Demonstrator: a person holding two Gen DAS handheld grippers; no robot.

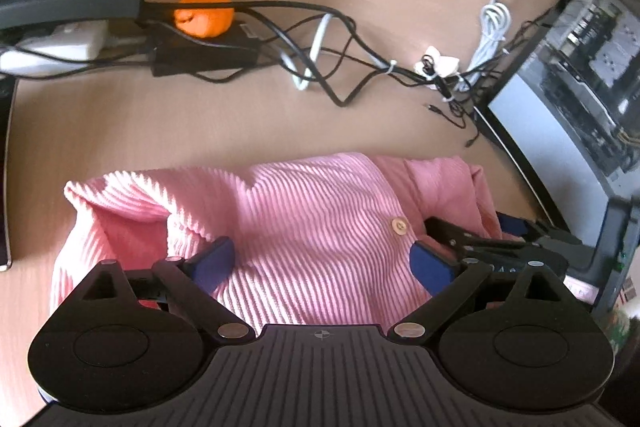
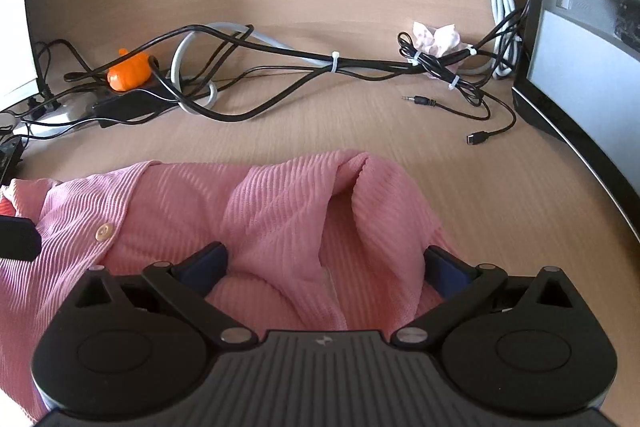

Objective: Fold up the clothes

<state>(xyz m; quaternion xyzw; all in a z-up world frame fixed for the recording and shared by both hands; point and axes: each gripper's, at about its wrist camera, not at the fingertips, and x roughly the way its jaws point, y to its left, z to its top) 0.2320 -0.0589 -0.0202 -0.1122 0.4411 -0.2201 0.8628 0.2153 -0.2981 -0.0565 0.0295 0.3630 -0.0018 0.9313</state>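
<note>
Two black two-finger grippers sit low over a pink ribbed knit cardigan bunched on the light wooden desk: the left gripper has its blue-padded fingers spread wide over the buttoned front, a round pale button just inside its right pad, and the right gripper is likewise splayed across a raised fold. Beyond the garment's far edge lies bare desk, then a tangle of black and white cables, with an orange lump sitting on a black power brick, a crumpled tissue, and a dark glass-sided computer case at the right.
</note>
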